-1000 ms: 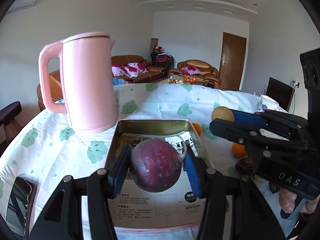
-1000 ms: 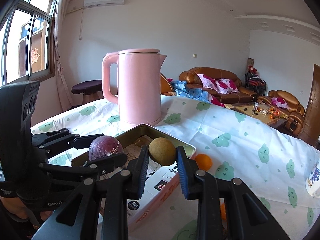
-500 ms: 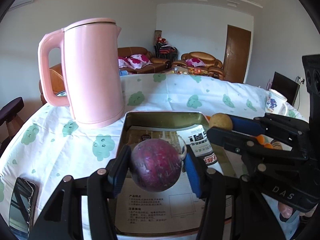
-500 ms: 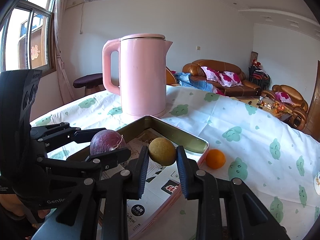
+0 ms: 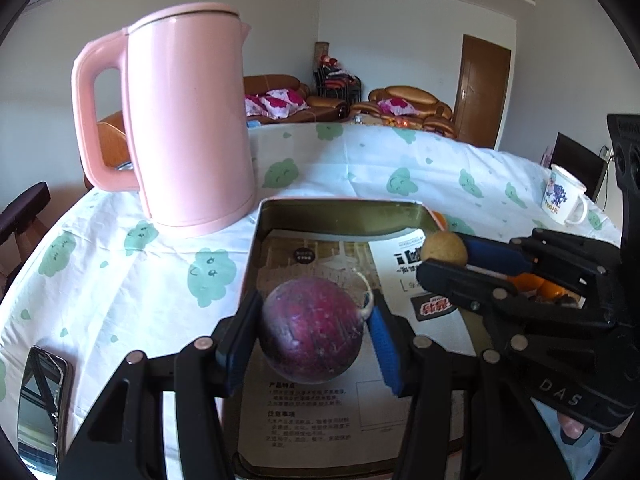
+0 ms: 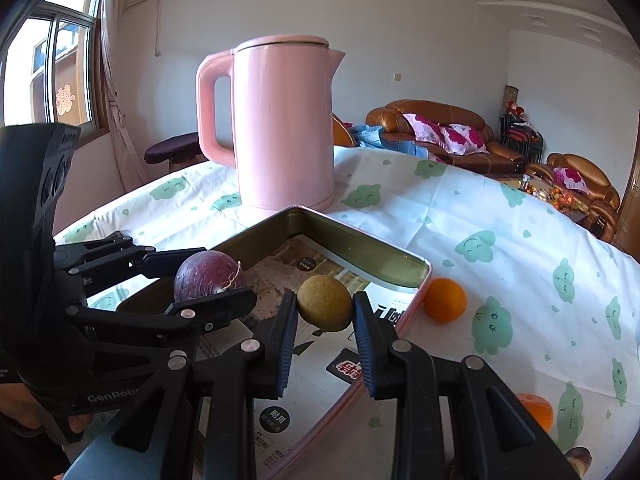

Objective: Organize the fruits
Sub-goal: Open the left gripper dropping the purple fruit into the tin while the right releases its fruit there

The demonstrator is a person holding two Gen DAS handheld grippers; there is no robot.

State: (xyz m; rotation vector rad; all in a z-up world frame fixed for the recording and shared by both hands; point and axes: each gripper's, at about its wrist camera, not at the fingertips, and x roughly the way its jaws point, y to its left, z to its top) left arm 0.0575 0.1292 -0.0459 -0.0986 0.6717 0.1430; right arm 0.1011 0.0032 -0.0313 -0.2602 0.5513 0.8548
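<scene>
My left gripper point(image 5: 314, 330) is shut on a round dark purple fruit point(image 5: 312, 328), which hangs over the shallow metal tin point(image 5: 336, 210) lined with printed paper. That purple fruit point(image 6: 208, 276) also shows at the left of the right wrist view. My right gripper point(image 6: 325, 312) is shut on a small yellow-brown fruit point(image 6: 325, 303), also above the tin point(image 6: 360, 240) near its right side. The same yellow-brown fruit point(image 5: 444, 246) appears at the right of the left wrist view. An orange point(image 6: 445, 300) lies on the cloth just outside the tin.
A tall pink kettle point(image 5: 188, 128) stands right behind the tin. A phone point(image 5: 42, 404) lies at the near left on the cloth. A printed mug point(image 5: 564, 200) stands far right. More oranges point(image 6: 536, 408) and a dark fruit point(image 6: 578, 458) lie near the right gripper.
Both grippers, still holding their fruits, have moved forward and down over the tin. The kettle and tin loom larger.
</scene>
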